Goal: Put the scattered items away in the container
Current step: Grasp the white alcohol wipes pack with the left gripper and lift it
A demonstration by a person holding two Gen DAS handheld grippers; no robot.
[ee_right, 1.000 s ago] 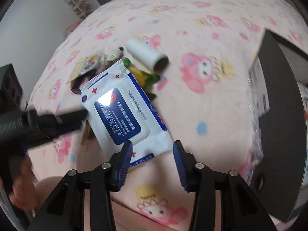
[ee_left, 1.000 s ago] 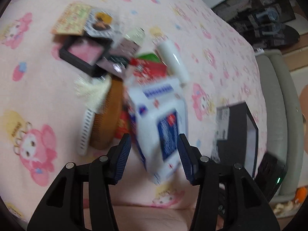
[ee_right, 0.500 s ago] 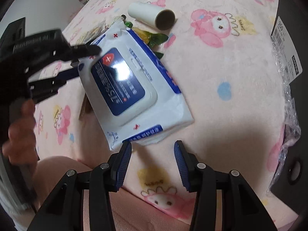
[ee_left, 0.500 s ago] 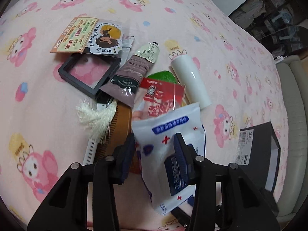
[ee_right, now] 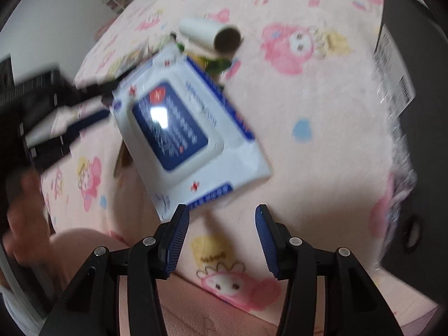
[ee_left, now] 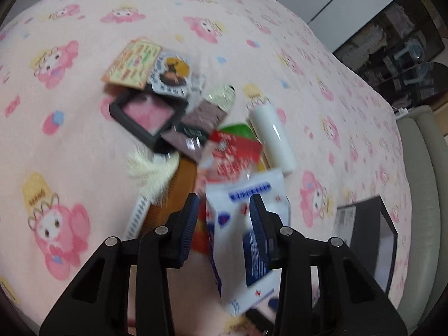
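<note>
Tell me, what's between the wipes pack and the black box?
Only bare pink blanket. The right wrist view shows it best: the wipes pack, held by the left gripper, hangs left, the black box sits right, nothing lying between.

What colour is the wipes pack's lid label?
Dark blue, on the white wipes pack; the right wrist view shows it best.

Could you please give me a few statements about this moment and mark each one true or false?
1. The left gripper is closed on the wipes pack. True.
2. The right gripper is holding the white roll. False: its jaws are open and empty, and the roll lies on the pink blanket.
3. The wipes pack is already inside the black container. False: it is held above the blanket, outside the container.
4. A black compact with pink powder lies in the pile. True.
</note>
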